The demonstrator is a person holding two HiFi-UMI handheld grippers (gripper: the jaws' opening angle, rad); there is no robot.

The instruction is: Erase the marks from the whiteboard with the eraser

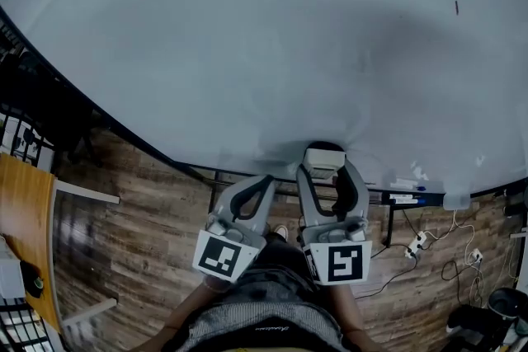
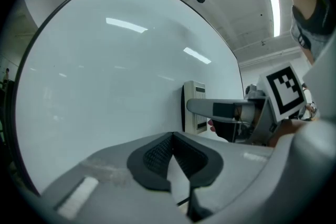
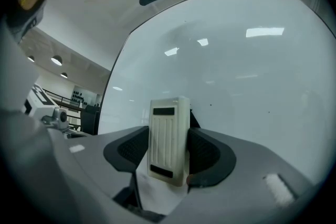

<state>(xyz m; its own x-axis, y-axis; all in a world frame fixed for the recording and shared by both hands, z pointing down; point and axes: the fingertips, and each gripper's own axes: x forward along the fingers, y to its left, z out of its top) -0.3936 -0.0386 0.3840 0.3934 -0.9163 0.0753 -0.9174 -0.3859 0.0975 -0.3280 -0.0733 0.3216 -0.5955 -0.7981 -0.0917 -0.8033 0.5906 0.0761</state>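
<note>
The whiteboard (image 1: 247, 37) fills the upper head view. It looks almost clean, with one short dark mark (image 1: 456, 8) at the upper right and faint grey smudging. My right gripper (image 1: 326, 169) is shut on a cream-white eraser (image 1: 323, 161) held against the board's lower edge. In the right gripper view the eraser (image 3: 169, 134) stands upright between the black pads (image 3: 207, 155), with tiny specks (image 3: 211, 105) on the board behind it. My left gripper (image 1: 262, 181) hangs just left of it, below the board, shut on nothing. In the left gripper view the eraser (image 2: 195, 105) shows to the right.
A ledge (image 1: 408, 192) under the board's right part holds markers. White cables and a power strip (image 1: 421, 243) lie on the wooden floor (image 1: 140, 227) at the right. A wooden desk (image 1: 25, 218) stands at the left, dark racks behind it.
</note>
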